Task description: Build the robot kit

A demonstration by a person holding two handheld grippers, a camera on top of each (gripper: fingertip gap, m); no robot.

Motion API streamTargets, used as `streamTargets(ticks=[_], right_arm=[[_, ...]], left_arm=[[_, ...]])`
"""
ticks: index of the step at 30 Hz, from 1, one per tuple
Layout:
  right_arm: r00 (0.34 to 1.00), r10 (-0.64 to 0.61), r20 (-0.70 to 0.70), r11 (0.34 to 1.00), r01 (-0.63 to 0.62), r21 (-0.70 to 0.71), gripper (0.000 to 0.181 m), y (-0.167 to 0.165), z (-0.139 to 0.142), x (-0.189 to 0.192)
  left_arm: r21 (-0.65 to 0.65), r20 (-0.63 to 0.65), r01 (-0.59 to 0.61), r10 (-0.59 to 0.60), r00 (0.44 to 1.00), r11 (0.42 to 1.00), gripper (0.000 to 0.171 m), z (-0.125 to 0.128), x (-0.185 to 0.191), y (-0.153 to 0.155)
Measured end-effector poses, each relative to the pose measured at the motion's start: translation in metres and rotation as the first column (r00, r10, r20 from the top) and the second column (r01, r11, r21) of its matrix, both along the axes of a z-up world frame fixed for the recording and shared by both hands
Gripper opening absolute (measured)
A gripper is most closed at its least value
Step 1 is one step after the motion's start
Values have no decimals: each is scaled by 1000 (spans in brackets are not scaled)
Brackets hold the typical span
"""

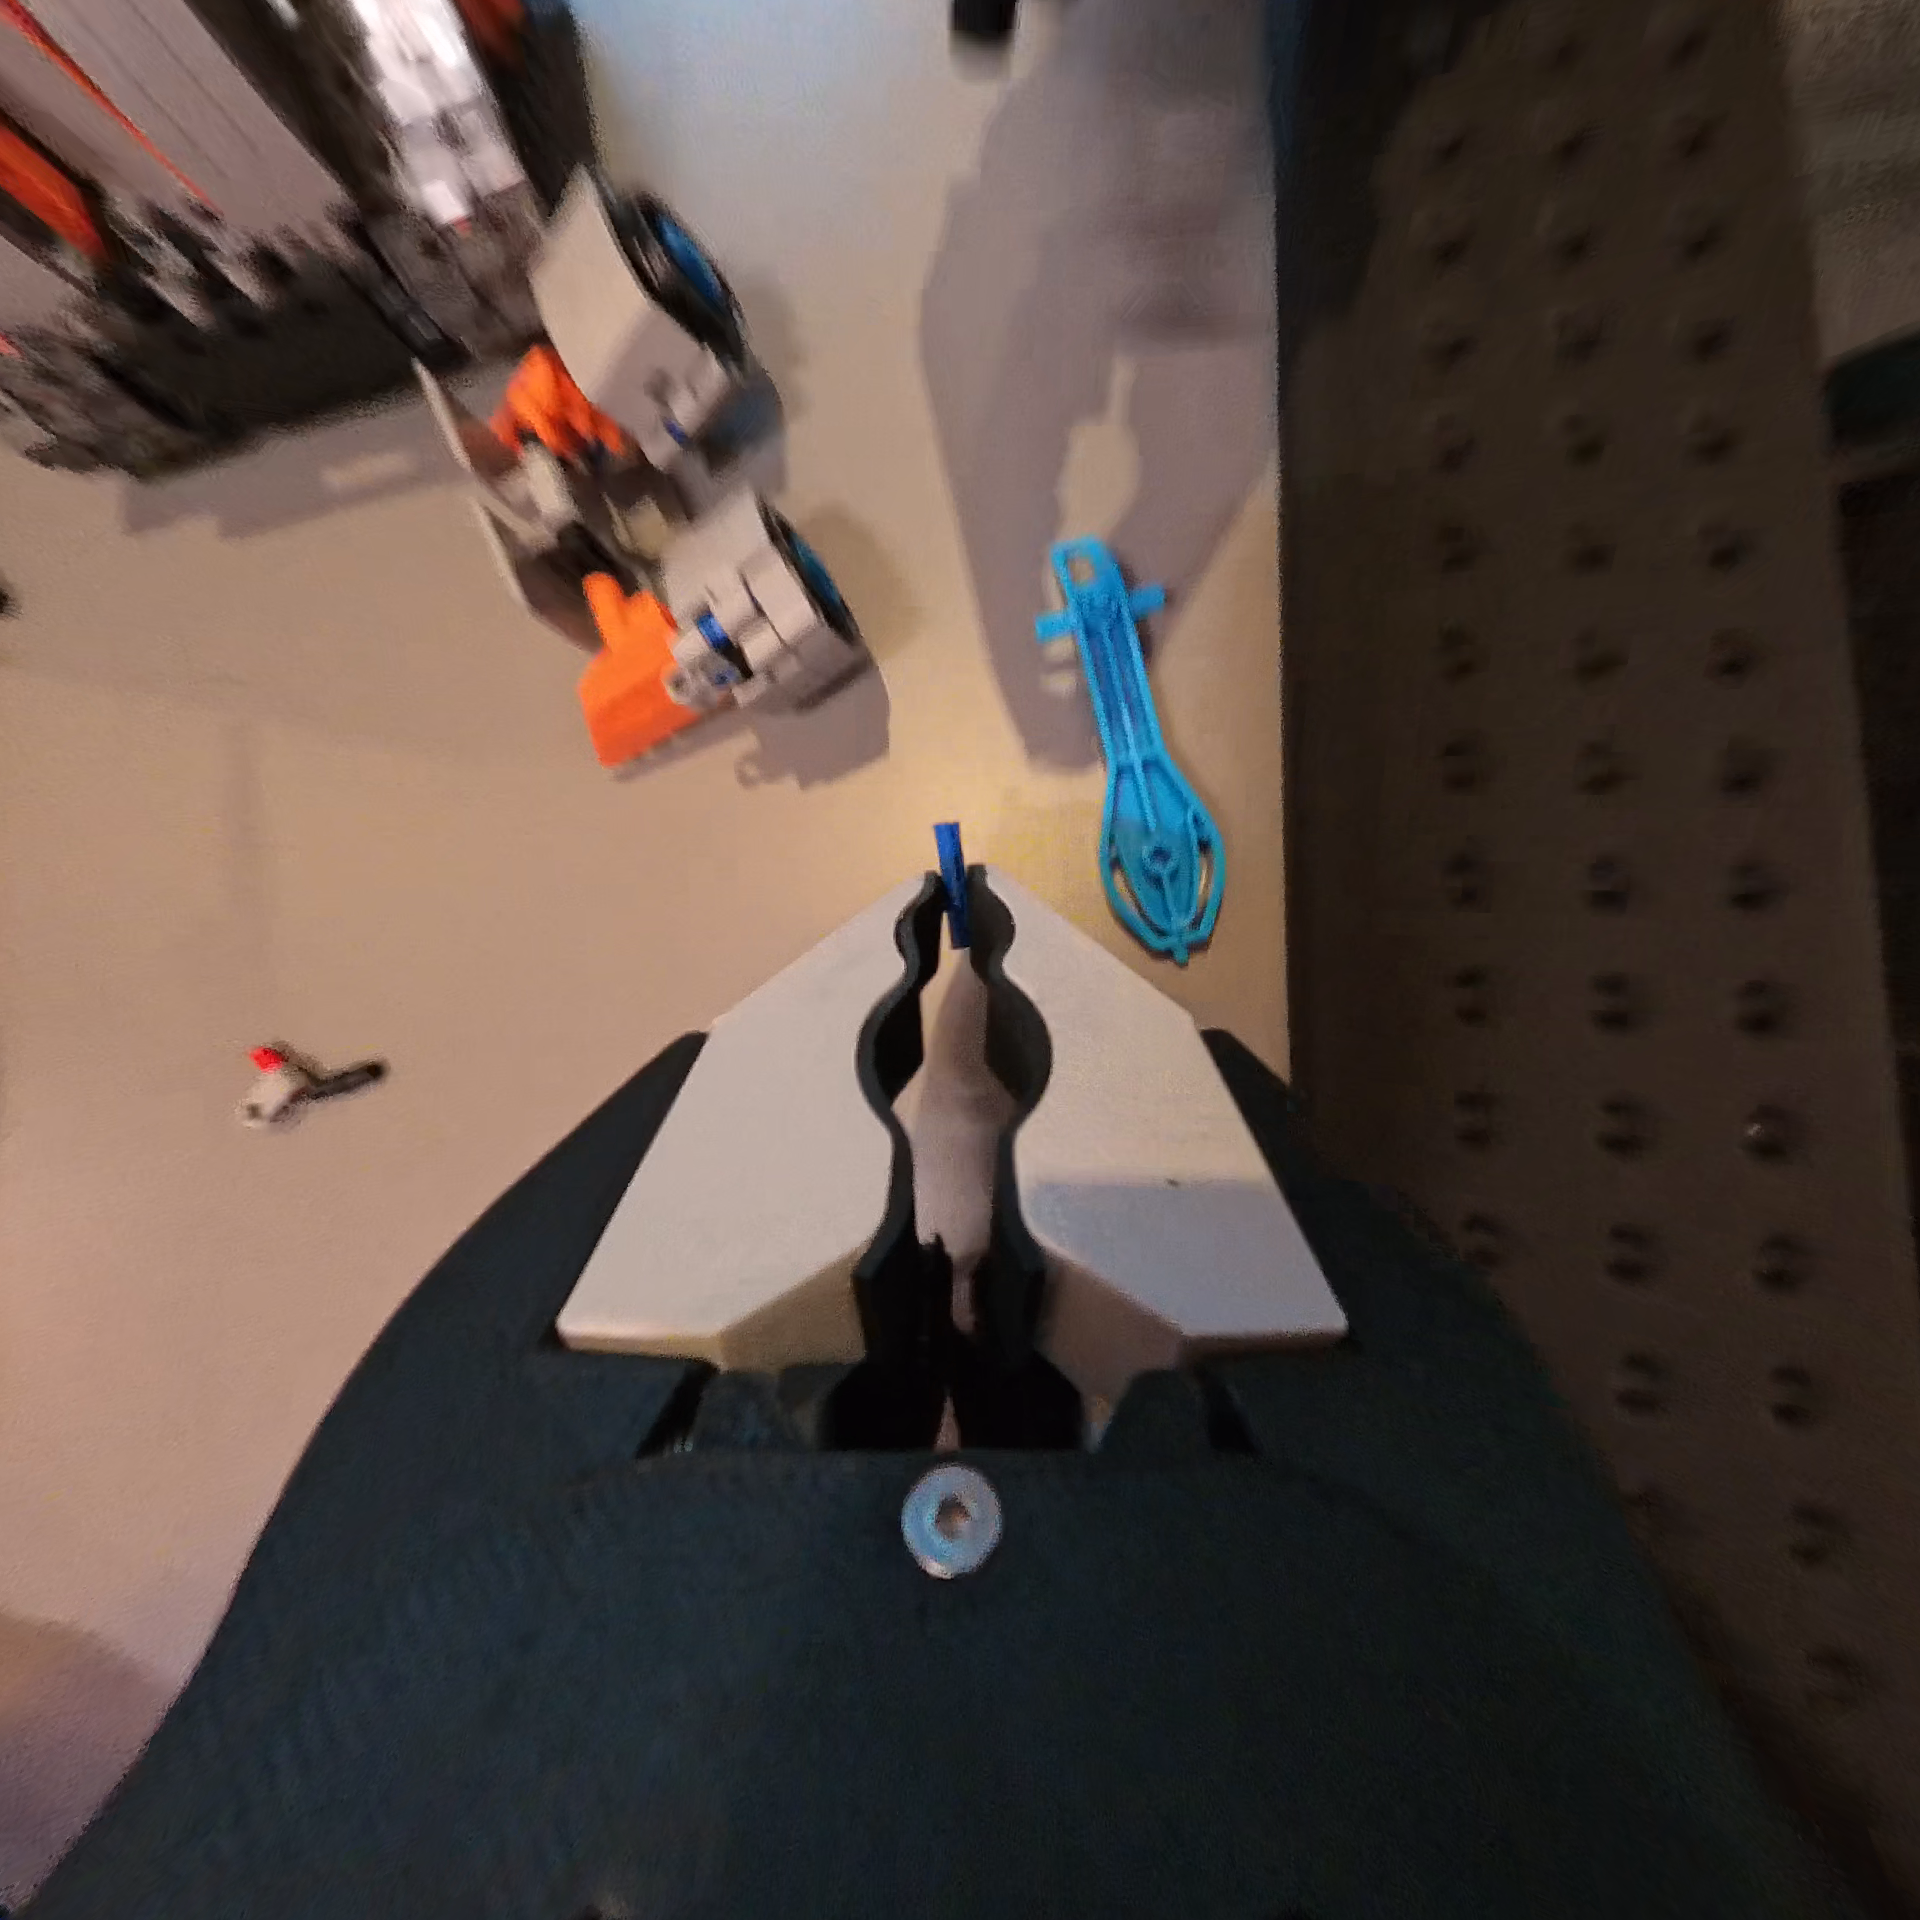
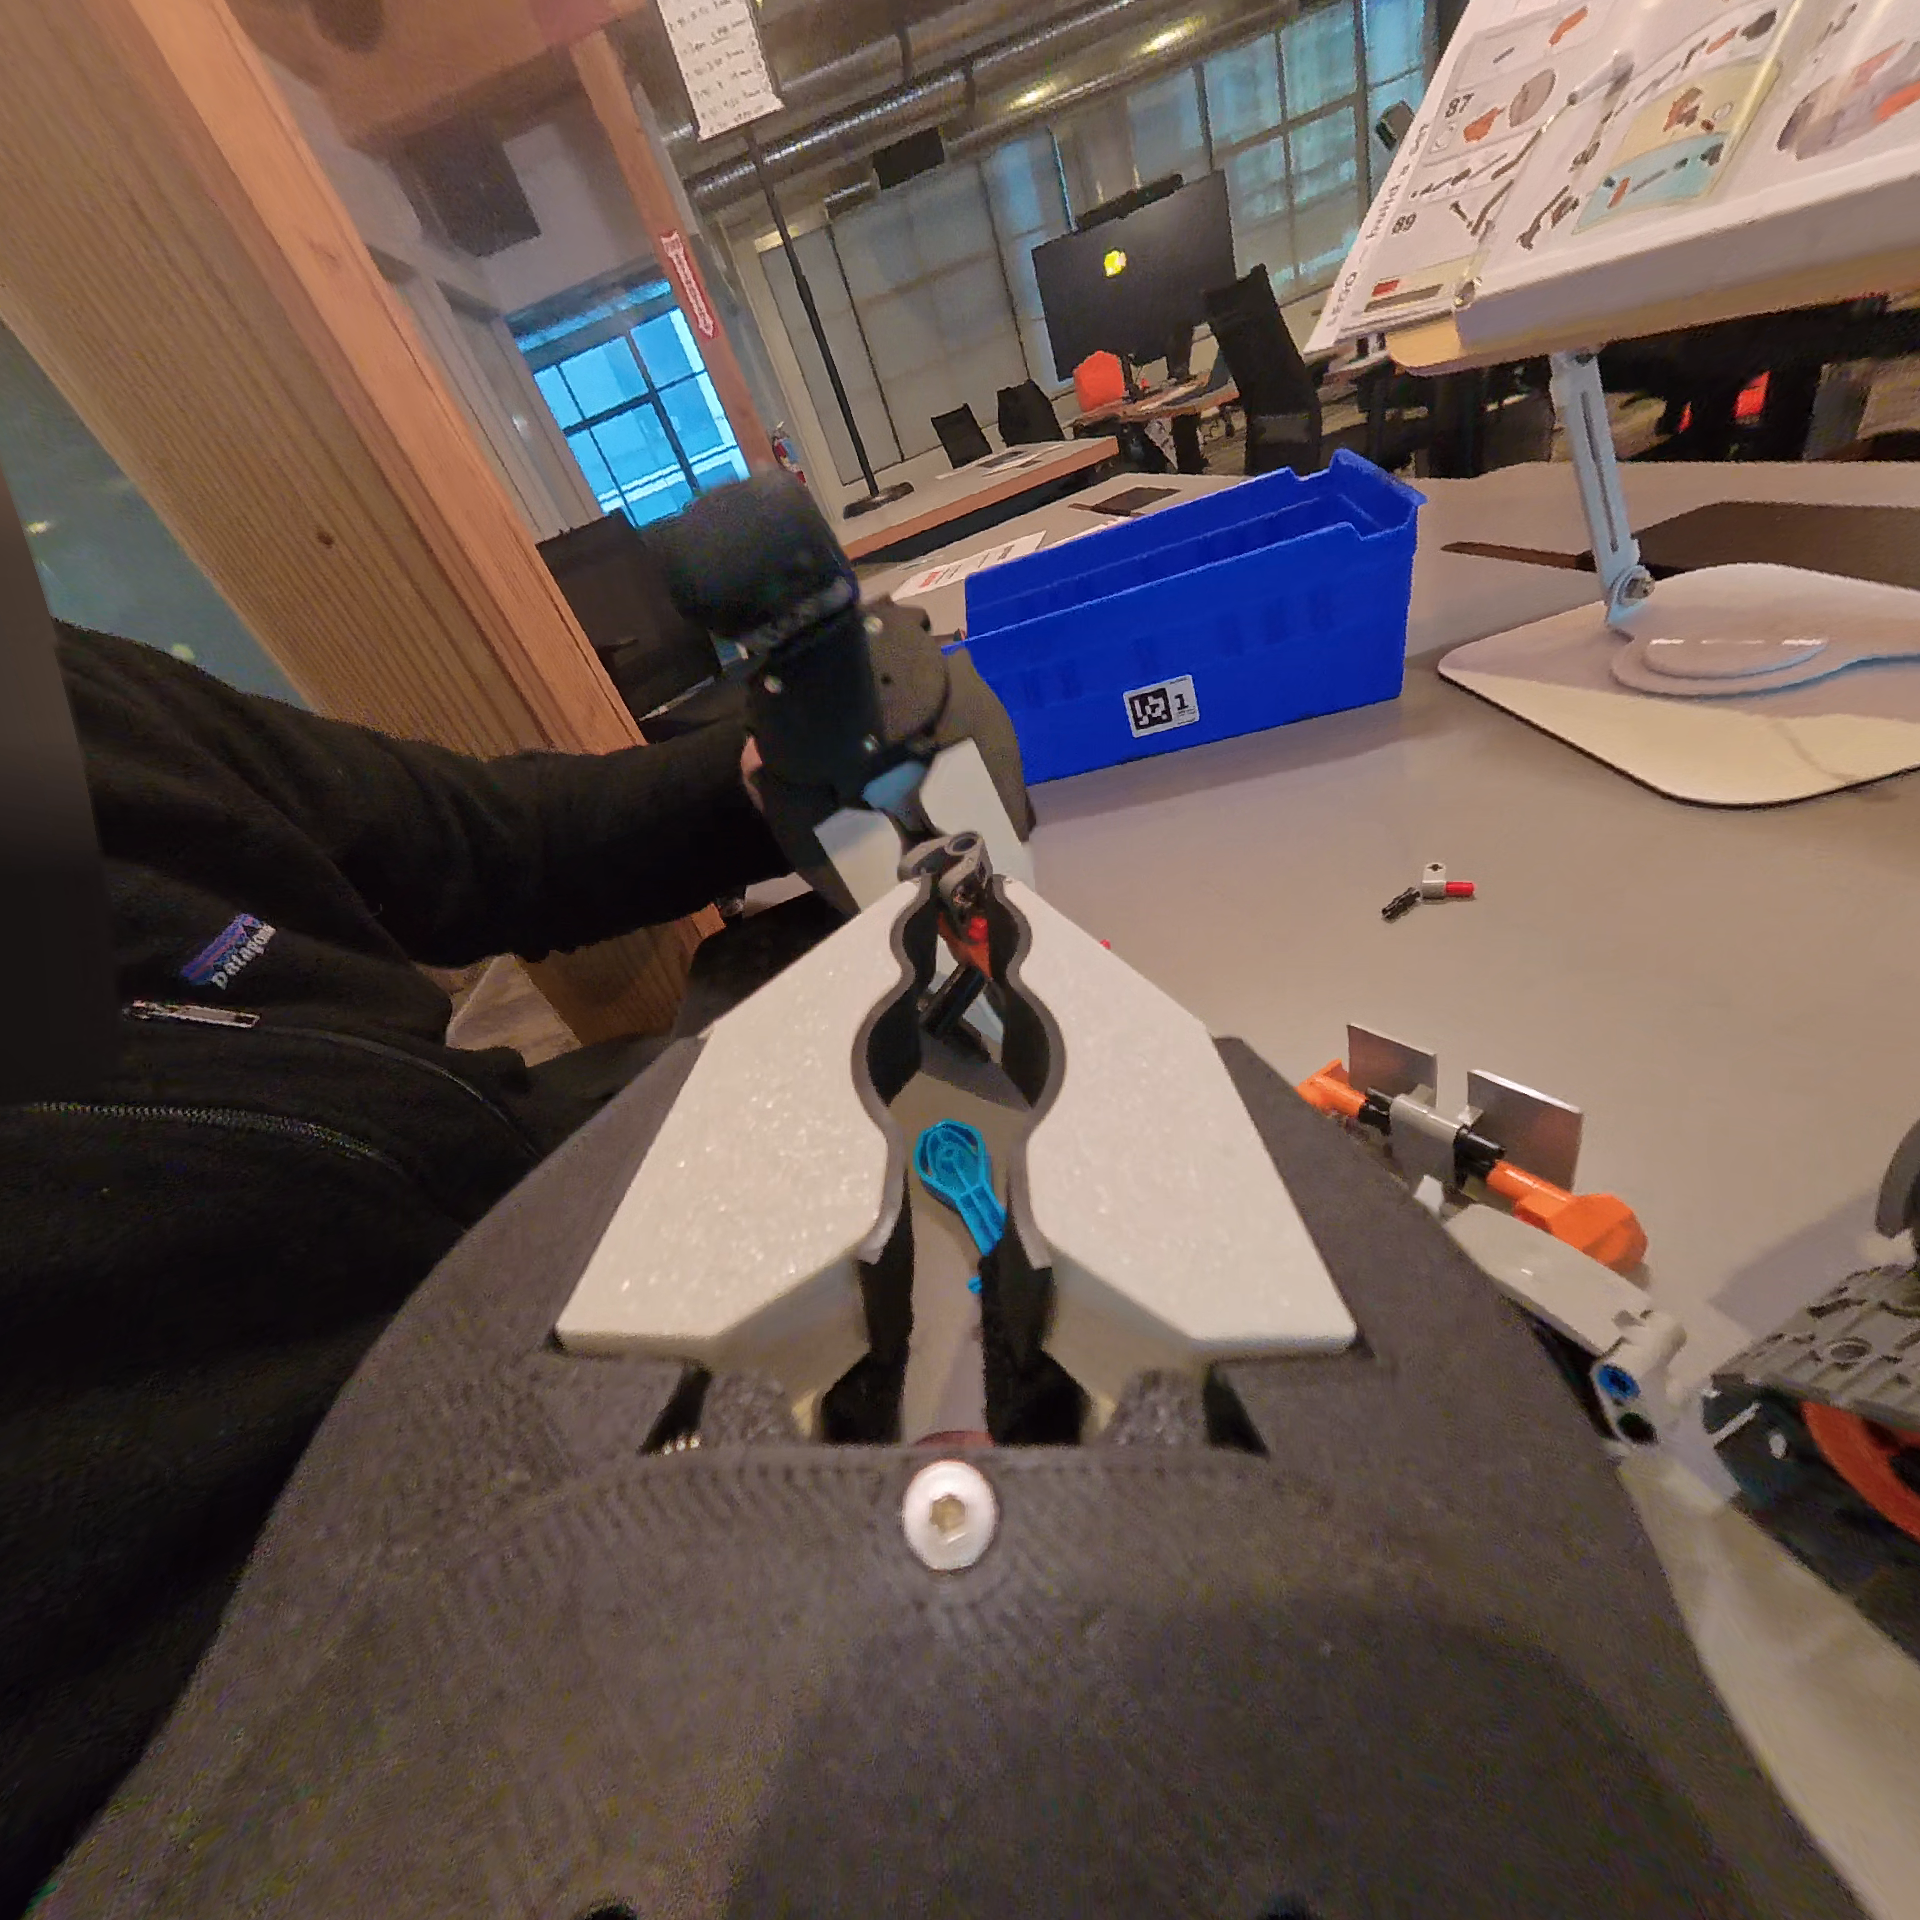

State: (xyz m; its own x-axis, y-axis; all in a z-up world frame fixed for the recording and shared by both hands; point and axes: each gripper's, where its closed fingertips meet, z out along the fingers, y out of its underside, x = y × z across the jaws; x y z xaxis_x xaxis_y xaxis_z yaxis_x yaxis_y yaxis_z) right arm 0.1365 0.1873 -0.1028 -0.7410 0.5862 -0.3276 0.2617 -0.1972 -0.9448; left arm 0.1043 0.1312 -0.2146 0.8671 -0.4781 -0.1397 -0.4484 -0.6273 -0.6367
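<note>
In the left wrist view my left gripper (image 1: pixel 954 885) is shut on a small dark blue pin (image 1: pixel 949 847) that sticks out past its tips, above the beige table. In the right wrist view my right gripper (image 2: pixel 961 896) is shut on a small assembly (image 2: pixel 954 854) of grey, black, red and orange pieces. The left gripper (image 2: pixel 920 821), held by a hand in a black sleeve, is just behind that assembly with its tips close to it. A light blue lever tool (image 1: pixel 1138 758) lies on the table; it also shows in the right wrist view (image 2: pixel 961 1184) through the finger gap.
A grey and orange wheeled model (image 1: pixel 665 499) lies on the table, also at the right edge of the right wrist view (image 2: pixel 1507 1195). A small loose grey piece with a red tip (image 2: pixel 1432 888) lies apart. A blue bin (image 2: pixel 1195 613) and a booklet on a white stand (image 2: pixel 1662 156) stand behind. A wooden post (image 2: pixel 260 364) is at left. The gap from one gripper's tips to the other's is roughly 12 centimetres.
</note>
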Motion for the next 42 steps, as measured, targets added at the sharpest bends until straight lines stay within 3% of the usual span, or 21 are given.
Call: streamTargets(ticks=[6, 10, 22, 42], right_arm=[[998, 23, 55, 996, -18, -91, 7, -11, -3, -2], [994, 8, 110, 990, 8, -143, 7, -15, -8, -10], [987, -97, 132, 995, 97, 6, 7, -28, -24, -24], [970, -237, 46, 946, 220, 239, 6, -27, -36, -29]], left_arm=[[259, 92, -62, 39, 995, 964, 3, 59, 14, 17], [339, 146, -86, 39, 989, 937, 3, 79, 25, 22], [326, 183, -175, 120, 976, 929, 3, 68, 14, 20], [293, 270, -212, 132, 954, 932, 3, 53, 13, 23]])
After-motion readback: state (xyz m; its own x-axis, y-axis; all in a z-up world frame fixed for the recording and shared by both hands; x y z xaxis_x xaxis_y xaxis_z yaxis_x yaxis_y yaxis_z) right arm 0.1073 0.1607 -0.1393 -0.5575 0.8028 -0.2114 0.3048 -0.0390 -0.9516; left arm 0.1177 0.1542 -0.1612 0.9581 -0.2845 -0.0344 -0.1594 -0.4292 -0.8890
